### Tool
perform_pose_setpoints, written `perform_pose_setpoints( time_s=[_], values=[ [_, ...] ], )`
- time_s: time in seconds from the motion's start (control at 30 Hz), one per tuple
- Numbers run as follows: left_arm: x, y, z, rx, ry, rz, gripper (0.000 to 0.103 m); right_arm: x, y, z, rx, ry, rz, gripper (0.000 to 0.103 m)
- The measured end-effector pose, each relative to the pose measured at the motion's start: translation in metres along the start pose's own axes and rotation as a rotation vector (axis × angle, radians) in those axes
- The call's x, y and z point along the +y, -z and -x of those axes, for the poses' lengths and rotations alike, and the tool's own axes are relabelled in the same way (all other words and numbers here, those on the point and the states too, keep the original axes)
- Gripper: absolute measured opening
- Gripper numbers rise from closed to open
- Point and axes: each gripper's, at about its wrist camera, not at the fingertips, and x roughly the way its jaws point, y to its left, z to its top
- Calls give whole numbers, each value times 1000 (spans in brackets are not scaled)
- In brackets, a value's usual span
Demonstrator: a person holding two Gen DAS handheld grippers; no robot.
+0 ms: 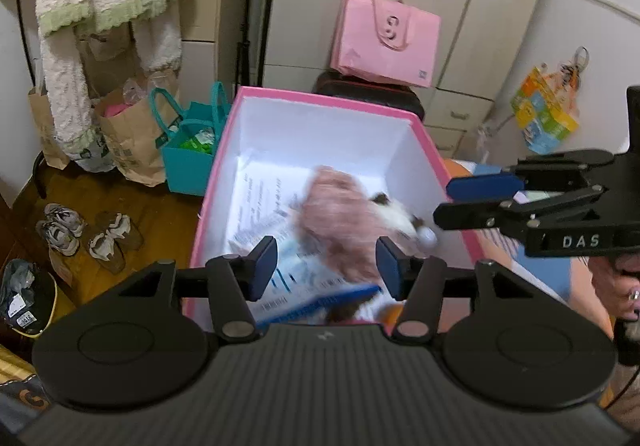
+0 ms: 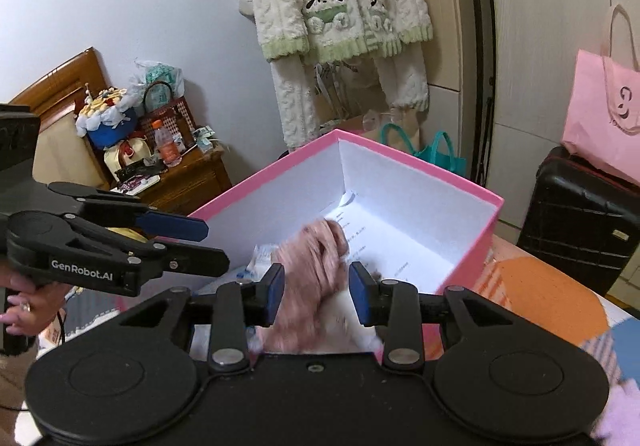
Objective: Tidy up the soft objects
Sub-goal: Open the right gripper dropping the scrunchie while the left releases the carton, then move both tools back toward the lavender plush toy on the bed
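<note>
Pink plush toy (image 1: 344,222) dropping into an open pink box (image 1: 320,96), blurred, over printed papers (image 1: 260,206).
Left gripper (image 1: 326,266) and right gripper (image 2: 316,294) stand spread, pinching nothing; best to lift both clear before fetching another.

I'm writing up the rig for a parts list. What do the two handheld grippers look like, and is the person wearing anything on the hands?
Both grippers are matte black, with blue pads on the fingers, linkage arms with silver rivets, and two round discs on the body. The left gripper reads "GenRobot.AI" in white; the right gripper reads "DAS". The left hand wears a ring. A thin black cable hangs nearby.
</note>
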Motion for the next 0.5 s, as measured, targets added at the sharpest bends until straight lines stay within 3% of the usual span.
perform_pose_setpoints(
  time_s=[0.2,0.33,0.5],
  values=[
    [-19,6,28,6,22,-36,58,15,14,41,-28,39,36,42],
    [-33,13,46,-6,35,-55,66,21,26,72,-36,62,62,43],
    [-48,27,54,40,70,-53,66,30,48,107,-44,66,120,45]
  ],
)
